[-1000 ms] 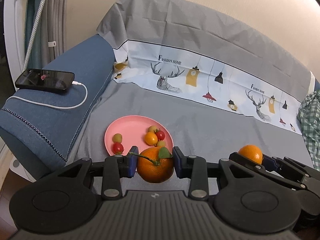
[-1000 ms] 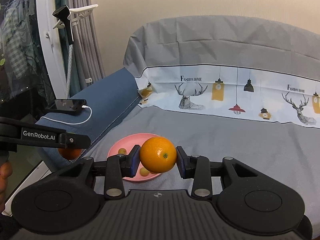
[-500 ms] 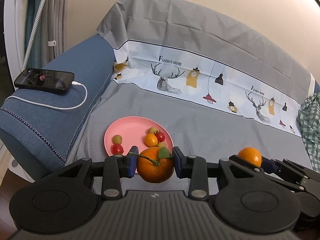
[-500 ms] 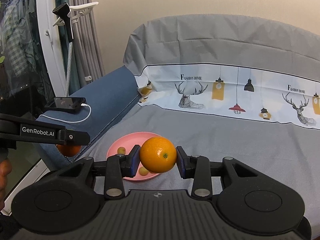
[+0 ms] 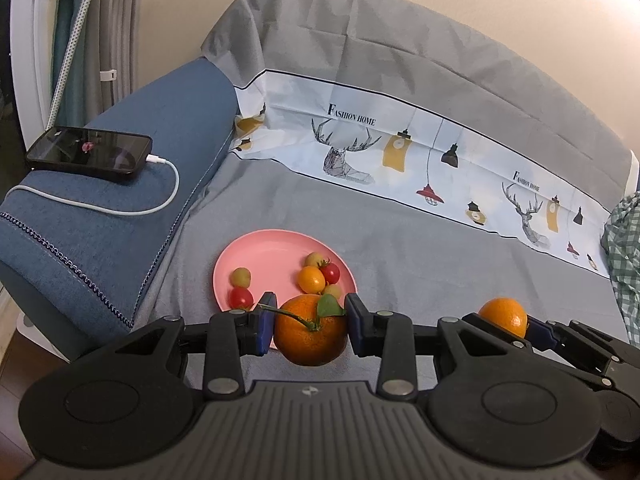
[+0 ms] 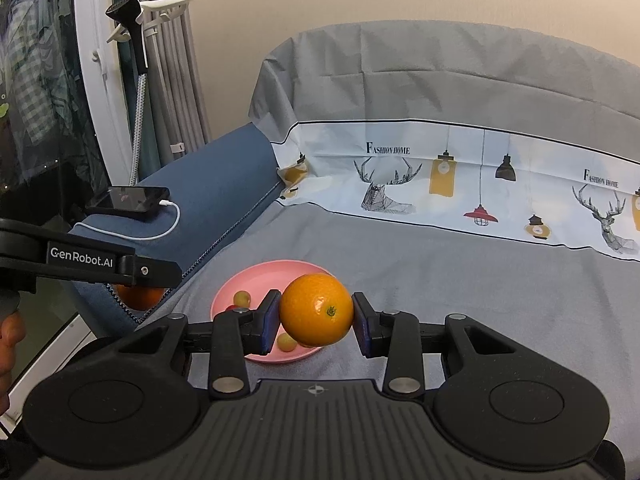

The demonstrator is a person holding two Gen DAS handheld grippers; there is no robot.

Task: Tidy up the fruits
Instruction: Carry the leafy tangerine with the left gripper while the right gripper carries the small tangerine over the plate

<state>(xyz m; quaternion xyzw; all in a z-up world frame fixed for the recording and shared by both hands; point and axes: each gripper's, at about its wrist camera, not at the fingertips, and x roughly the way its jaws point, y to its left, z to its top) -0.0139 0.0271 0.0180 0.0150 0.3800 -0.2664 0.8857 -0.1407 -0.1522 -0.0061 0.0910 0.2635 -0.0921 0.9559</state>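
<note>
My left gripper (image 5: 310, 330) is shut on an orange with a stem and green leaf (image 5: 310, 340), held just in front of a pink plate (image 5: 272, 258). The plate lies on the grey sofa cover and holds several small red, yellow and green tomatoes (image 5: 311, 279). My right gripper (image 6: 316, 322) is shut on a plain orange (image 6: 316, 314), held above the plate's near right part (image 6: 256, 280). In the left wrist view the right gripper and its orange (image 5: 504, 316) show at the right. In the right wrist view the left gripper's orange (image 6: 138, 298) shows at the left.
A black phone (image 5: 90, 154) on a white charging cable lies on the blue sofa armrest (image 5: 120, 216) at the left. A green checked cloth (image 5: 624, 256) lies at the right edge. The sofa backrest rises behind the plate. A curtain and a clip stand (image 6: 136, 40) are at the far left.
Both grippers have drifted slightly with their oranges still held. The plate sits a little higher in the right wrist view than a second ago.
</note>
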